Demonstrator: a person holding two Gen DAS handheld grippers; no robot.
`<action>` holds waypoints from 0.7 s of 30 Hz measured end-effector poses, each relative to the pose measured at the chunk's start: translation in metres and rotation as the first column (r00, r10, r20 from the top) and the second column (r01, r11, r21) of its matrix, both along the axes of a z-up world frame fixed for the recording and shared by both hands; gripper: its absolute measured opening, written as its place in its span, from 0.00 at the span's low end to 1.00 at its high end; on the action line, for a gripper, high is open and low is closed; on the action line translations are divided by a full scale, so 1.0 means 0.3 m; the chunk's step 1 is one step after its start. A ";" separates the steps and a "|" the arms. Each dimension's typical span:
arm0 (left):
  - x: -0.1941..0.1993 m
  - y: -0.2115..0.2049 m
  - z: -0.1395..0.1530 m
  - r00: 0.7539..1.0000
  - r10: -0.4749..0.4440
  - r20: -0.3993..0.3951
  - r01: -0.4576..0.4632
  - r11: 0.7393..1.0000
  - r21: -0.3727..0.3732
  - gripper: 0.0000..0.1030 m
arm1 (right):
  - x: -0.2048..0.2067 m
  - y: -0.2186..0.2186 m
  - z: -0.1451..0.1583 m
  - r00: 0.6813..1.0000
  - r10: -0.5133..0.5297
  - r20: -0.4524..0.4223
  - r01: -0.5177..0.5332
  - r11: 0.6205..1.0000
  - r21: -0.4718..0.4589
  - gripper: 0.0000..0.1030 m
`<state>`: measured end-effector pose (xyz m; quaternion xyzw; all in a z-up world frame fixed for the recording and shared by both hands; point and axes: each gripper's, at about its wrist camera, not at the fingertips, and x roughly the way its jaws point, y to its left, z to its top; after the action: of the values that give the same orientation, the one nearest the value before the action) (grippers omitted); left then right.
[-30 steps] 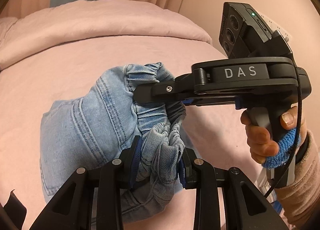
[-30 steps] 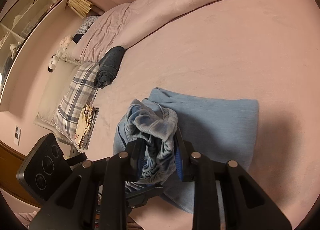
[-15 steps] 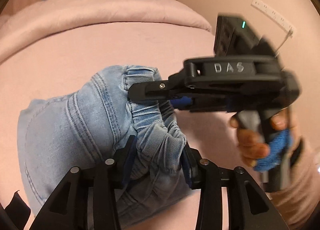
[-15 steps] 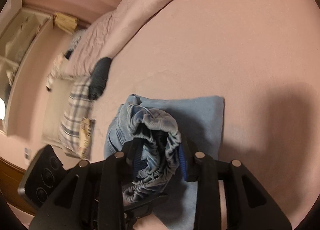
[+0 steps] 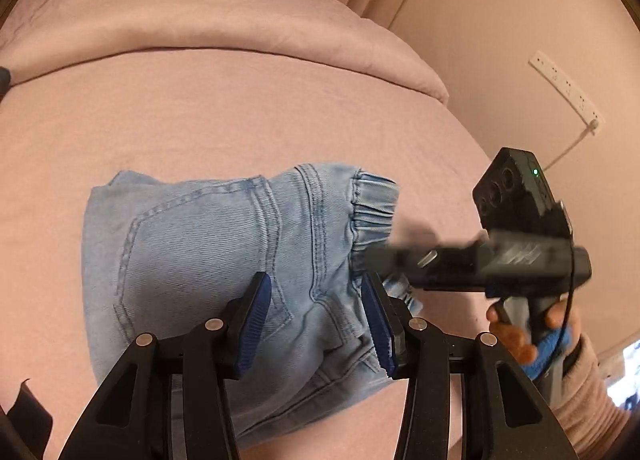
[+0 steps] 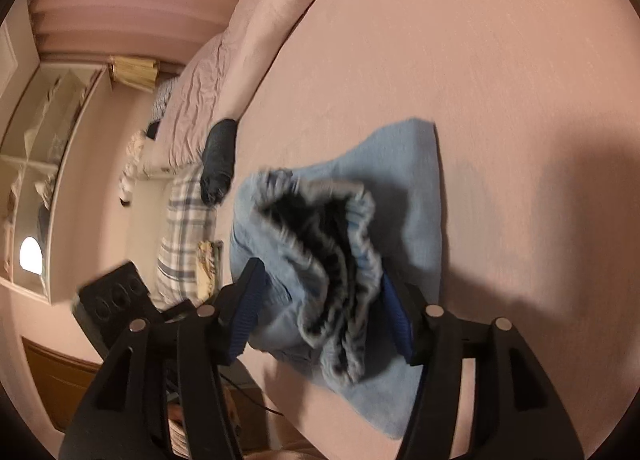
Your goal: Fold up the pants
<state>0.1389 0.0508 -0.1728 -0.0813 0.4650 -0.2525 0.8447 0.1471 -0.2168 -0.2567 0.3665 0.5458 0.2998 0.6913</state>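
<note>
Pants: light blue denim pants with a gathered elastic waistband (image 5: 224, 260), lying folded into a compact bundle on the bed; a back pocket and its seams face up in the left wrist view.
Waistband: the ruffled band (image 5: 374, 203) sits at the right end of the bundle in the left wrist view; in the right wrist view it gapes toward the camera, dark inside (image 6: 320, 260).
Bed: wide bed covered in a smooth pink sheet (image 5: 200, 119), the pants near its middle, a rumpled pink duvet (image 5: 180, 15) piled along the far edge.
Left gripper: black two-finger gripper with ribbed blue pads (image 5: 316, 320), held just over the waistband end of the bundle; the jaws have just been opening and now stand released, denim showing between the pads with a gap on either side.
Right gripper: matching black gripper (image 6: 320, 320), jaws likewise just been opening; the waistband lies between the pads, the left pad clear of the cloth, the right pad at its edge, contact there hard to tell through the blur.
Right gripper from the left side: blurred, beside the waistband (image 5: 376, 260), with the person's hand (image 5: 532, 324) on its grip and a pale sleeve below.
Other things: a dark folded garment (image 6: 218, 159) and a plaid pillow (image 6: 184, 236) near the bed's far side; white shelving (image 6: 36, 147) against the wall.
</note>
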 end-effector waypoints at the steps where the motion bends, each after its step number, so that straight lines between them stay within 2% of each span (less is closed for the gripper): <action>1: -0.007 0.004 0.001 1.000 0.003 0.001 -0.003 1.000 0.004 0.45 | -0.010 0.012 0.000 1.000 0.012 0.012 -0.012 0.999 -0.048 0.40; 2: -0.009 0.006 0.003 1.000 0.006 0.001 -0.006 1.000 0.010 0.45 | -0.021 0.034 0.006 0.999 0.026 0.030 -0.023 0.993 -0.119 0.30; 3: -0.007 0.006 0.008 1.000 0.008 0.004 -0.008 1.000 0.013 0.45 | -0.032 0.045 0.014 0.999 0.028 0.045 -0.020 0.987 -0.158 0.28; 9: 0.009 0.005 0.035 0.999 0.032 0.019 -0.033 0.999 0.027 0.45 | -0.066 0.054 0.067 0.997 -0.005 0.073 0.019 0.979 -0.204 0.25; 13: 0.035 0.018 0.035 0.998 0.060 0.020 -0.060 0.998 0.022 0.45 | -0.073 0.045 0.098 0.996 -0.022 0.084 0.037 0.983 -0.180 0.24; 18: 0.063 0.001 0.018 0.998 0.070 0.005 -0.070 0.997 0.039 0.45 | -0.058 0.015 0.059 0.998 -0.034 0.052 0.043 0.981 -0.191 0.24; 21: 0.064 -0.006 0.023 0.998 0.061 0.007 -0.061 0.997 0.045 0.45 | -0.071 0.001 0.072 0.997 -0.047 0.058 0.056 0.984 -0.170 0.24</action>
<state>0.1580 0.0490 -0.1660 -0.0756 0.4653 -0.2162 0.8550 0.1257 -0.2164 -0.2352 0.3113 0.5411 0.2433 0.7423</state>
